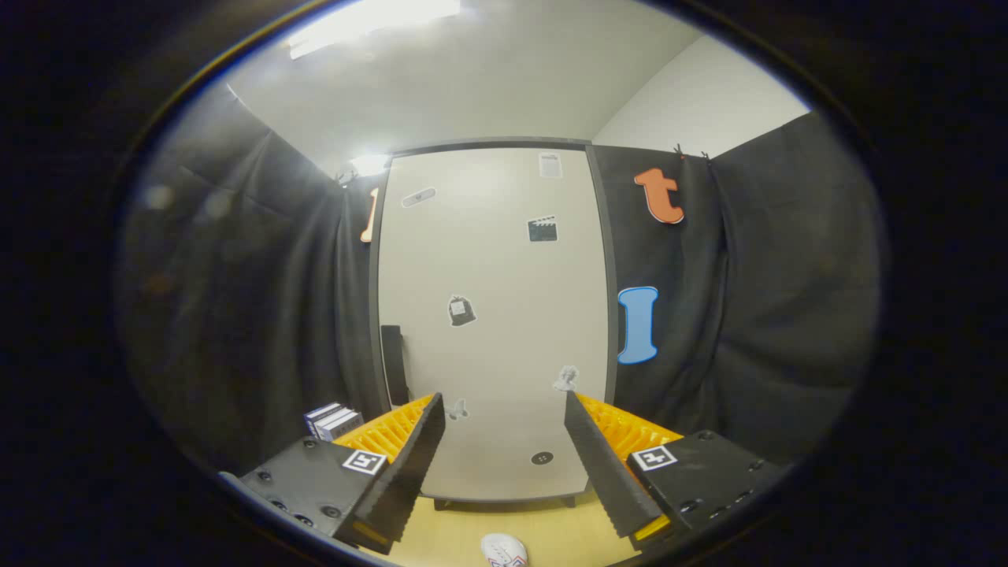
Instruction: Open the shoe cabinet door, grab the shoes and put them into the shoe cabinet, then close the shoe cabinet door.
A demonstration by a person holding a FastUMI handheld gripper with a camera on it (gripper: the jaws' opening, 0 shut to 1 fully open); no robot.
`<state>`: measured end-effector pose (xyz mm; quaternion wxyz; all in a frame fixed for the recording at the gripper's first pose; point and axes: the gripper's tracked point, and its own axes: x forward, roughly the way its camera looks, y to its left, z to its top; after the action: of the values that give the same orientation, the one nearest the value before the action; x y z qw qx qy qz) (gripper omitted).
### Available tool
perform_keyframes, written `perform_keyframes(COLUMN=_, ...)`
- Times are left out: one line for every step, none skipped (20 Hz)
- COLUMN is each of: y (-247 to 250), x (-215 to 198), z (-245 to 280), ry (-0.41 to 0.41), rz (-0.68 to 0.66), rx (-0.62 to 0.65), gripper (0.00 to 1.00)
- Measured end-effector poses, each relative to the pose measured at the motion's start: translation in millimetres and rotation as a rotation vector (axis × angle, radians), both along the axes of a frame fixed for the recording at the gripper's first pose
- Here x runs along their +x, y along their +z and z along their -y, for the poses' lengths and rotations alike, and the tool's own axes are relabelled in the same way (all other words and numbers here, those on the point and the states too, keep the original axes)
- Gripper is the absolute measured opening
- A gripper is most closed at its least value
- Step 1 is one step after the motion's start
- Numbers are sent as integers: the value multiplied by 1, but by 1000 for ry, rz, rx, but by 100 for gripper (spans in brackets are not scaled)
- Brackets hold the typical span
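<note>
Gripper view looks straight at the shoe cabinet (492, 315), a tall pale unit with a dark frame that stands upright against the black cloth wall beyond the fingers. Its door (504, 260) is closed and lies flush within the frame. A dark vertical handle (393, 364) sits on the door's left edge, about level with the tips of the fingers. Several small stickers (462, 310) are scattered over the door's face, one of them a clapperboard (542, 229) in the upper half, and a small dark round mark (542, 457) sits low on the door between the fingers. The cabinet rests on short dark feet on a light wooden floor (543, 531).

One white shoe (504, 549) lies on that floor in front of the cabinet, near the camera and between the two fingers; only its toe end is in sight, so its full shape cannot be told.

The gripper (504, 409) is spread wide with nothing between its ribbed fingers, which stand well apart and point at the lower part of the door without touching it.

Left of the cabinet, just beyond the left finger, a small stack of white boxes (333, 421) sits by the cloth wall. Above, a pale ceiling with a bright strip light (370, 20) spans the booth.
</note>
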<state>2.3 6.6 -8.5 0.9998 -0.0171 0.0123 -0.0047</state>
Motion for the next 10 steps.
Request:
perform_keyframes(y=-2, x=0, z=0, ry=2, rz=-5, rx=0, gripper=97)
perform_keyframes(y=-5, x=0, z=-1, ry=4, rz=-9, rx=2, gripper=97)
perform_keyframes(y=-9, x=-1, z=-1, ry=5, rz=-14, rx=4, gripper=97)
perform_keyframes(y=-13, x=-1, z=0, ry=4, rz=-22, rx=5, gripper=97)
perform_keyframes(y=-18, x=-1, z=0, ry=4, rz=-31, rx=4, gripper=97)
perform_keyframes(y=-22, x=-2, z=0, ry=0, rz=-40, rx=2, gripper=97)
perform_keyframes(y=-28, x=-1, z=2, ry=-1, rz=-49, rx=1, gripper=97)
perform_keyframes(y=-33, x=1, z=2, ry=-4, rz=-61, rx=0, gripper=97)
perform_keyframes(y=-41, x=1, z=3, ry=-7, rz=-71, rx=-2, gripper=97)
perform_keyframes(y=-48, x=2, z=3, ry=-10, rz=-85, rx=-4, gripper=97)
